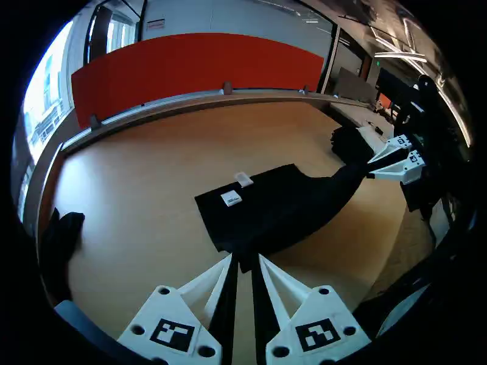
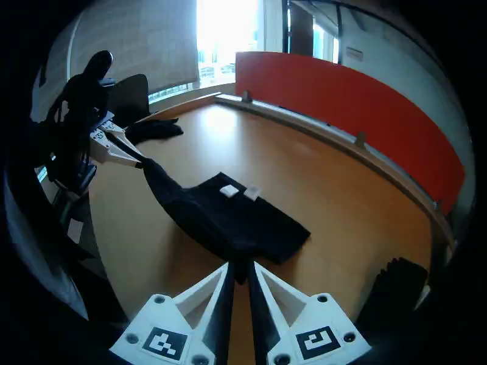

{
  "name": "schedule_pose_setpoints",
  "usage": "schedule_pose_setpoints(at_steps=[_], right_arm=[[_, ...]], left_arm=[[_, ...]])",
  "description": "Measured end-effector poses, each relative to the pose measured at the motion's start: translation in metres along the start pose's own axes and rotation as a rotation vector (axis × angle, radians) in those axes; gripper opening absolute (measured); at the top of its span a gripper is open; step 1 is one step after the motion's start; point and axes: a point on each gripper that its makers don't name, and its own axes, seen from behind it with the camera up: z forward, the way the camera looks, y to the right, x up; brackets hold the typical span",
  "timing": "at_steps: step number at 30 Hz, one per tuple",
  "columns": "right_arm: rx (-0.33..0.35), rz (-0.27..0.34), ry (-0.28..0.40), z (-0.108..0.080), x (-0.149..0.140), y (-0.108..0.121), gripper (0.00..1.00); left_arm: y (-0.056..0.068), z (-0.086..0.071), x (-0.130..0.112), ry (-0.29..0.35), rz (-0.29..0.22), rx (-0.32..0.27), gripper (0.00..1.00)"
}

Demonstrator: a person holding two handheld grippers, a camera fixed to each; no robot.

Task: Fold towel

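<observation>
Wooden table with a red partition on its far edge carries the black towel, which lies flat toward the middle and is raised at its two near corners. Your left gripper and right gripper are each clamped on one corner, so it seems best to carry both at equal height over to the hem with the white tags. The right gripper view lets you check the left claw's bite from the side, and the left gripper view does this for the right one.

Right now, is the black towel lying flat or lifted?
Partly lifted: left tool and right tool each pinch a towel corner; the rest lies on the table.
</observation>
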Motion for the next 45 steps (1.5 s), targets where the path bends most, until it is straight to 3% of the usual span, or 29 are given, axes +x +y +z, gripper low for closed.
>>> schedule_pose_setpoints(at_steps=[9,23,33,45], right_arm=[[0.005,-0.005,0.001,-0.010,0.003,-0.004,0.15],[0.006,0.008,-0.014,-0.006,-0.005,-0.003,0.15],[0.000,0.004,-0.050,0.011,-0.014,0.009,0.15],[-0.008,0.053,-0.081,0.041,-0.020,0.034,0.15]], left_arm=[[0.006,-0.012,0.006,0.009,0.000,-0.009,0.15],[0.009,-0.006,0.003,0.004,-0.010,-0.014,0.15],[0.003,0.016,0.001,-0.008,-0.010,-0.014,0.15],[-0.011,0.052,-0.003,-0.035,-0.037,-0.007,0.15]])
